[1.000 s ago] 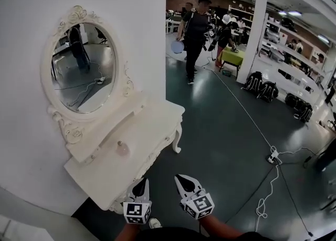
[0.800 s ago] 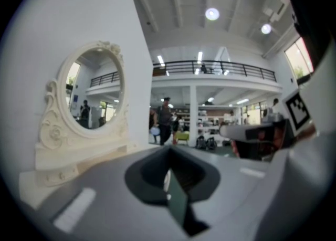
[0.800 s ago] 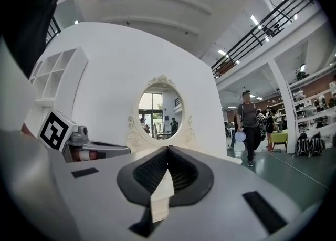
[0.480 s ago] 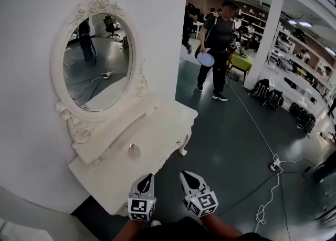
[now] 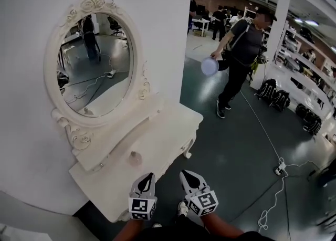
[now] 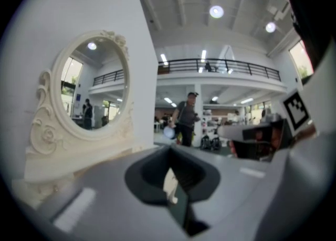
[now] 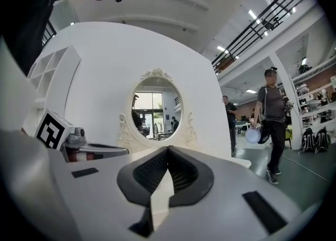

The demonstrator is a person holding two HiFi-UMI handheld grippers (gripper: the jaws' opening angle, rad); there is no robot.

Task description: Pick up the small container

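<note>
A: Where's the container [image 5: 135, 156]?

B: On the table [image 5: 168, 129], about mid-top, just in front of the low shelf under the mirror [image 5: 94, 61]. It stands alone, apart from both grippers, which hang at the table's near edge.

A: What could go wrong?

B: My guess is a knock rather than a grip. The thing looks small and light, and a closed tip pushed at it would likely tip it or slide it toward the shelf or off the near edge. Coming in from the side could also catch the table's rim.

A: And the jaws?

B: The left gripper [image 5: 145, 182] has its jaws pressed together with nothing between them. The right gripper [image 5: 189, 178] looks the same, tips meeting and holding nothing. Neither touches the table or the container.

A: So?

B: Whichever goes in has to spread its jaws before it gets close. A person [image 5: 239, 61] walks far right, well clear.
</note>
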